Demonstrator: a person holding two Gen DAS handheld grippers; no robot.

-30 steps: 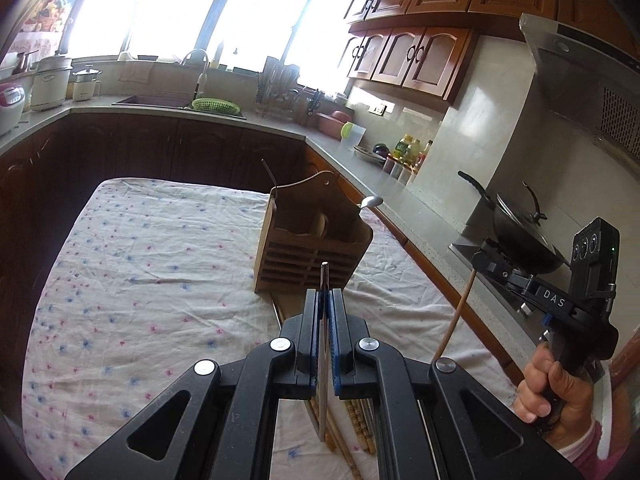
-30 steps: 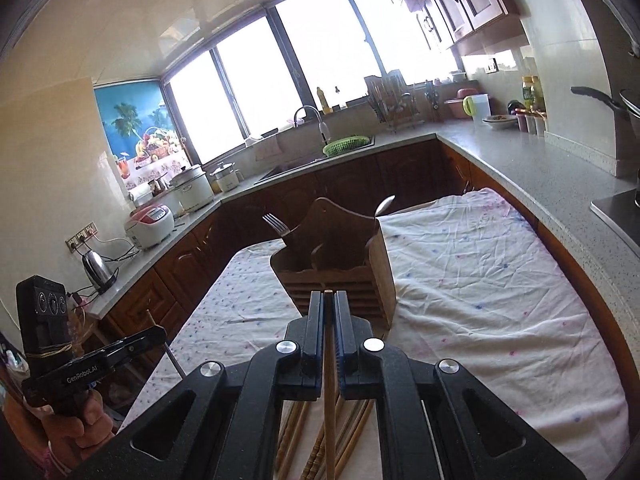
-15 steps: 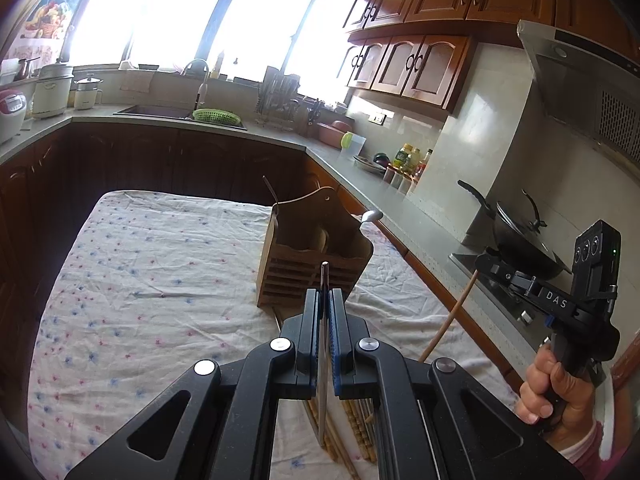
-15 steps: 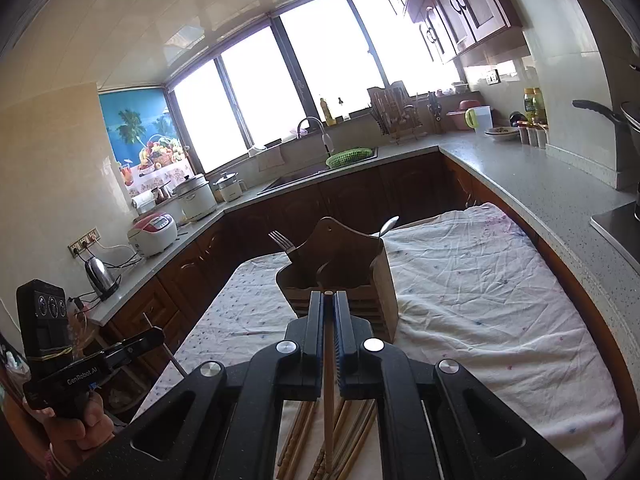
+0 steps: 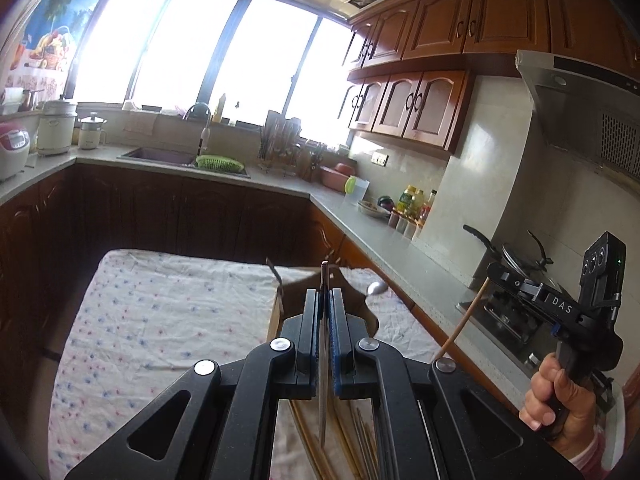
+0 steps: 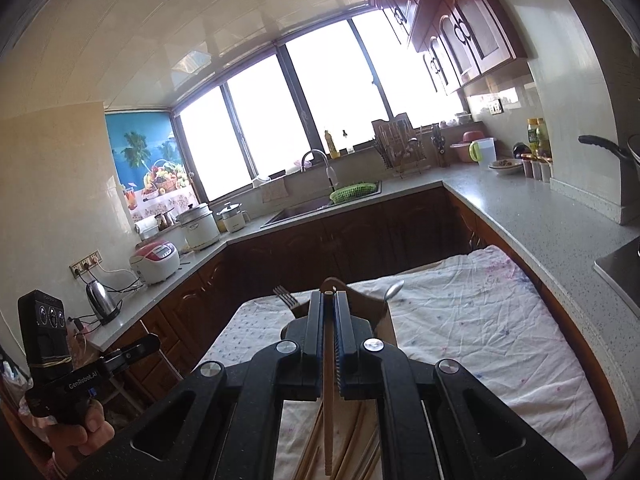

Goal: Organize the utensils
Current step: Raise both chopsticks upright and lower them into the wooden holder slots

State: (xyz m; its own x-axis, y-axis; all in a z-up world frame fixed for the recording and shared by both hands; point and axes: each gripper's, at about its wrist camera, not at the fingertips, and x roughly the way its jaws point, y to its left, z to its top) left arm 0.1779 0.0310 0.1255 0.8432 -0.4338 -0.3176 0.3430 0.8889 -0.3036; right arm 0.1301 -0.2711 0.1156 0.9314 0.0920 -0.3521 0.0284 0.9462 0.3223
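Wooden holder (image 6: pixel 384 320) has fork (image 6: pixel 285 295), spoon (image 6: pixel 394 290) | left gripper (image 5: pixel 325 320) pinches dark chopstick (image 5: pixel 323 360), right gripper (image 6: pixel 329 320) pale chopstick (image 6: pixel 328 400) | loose chopsticks (image 5: pixel 360 440) remain on cloth (image 5: pixel 160 320)

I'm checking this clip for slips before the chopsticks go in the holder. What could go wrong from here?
1. Each gripper pinches a single thin chopstick: the left gripper a dark one, the right gripper a wooden one. Either could swivel or slip out.
2. The wooden holder is mostly hidden behind the fingers in both views, so aiming at a slot is hard.
3. A fork and spoon already stand in it and could be knocked.
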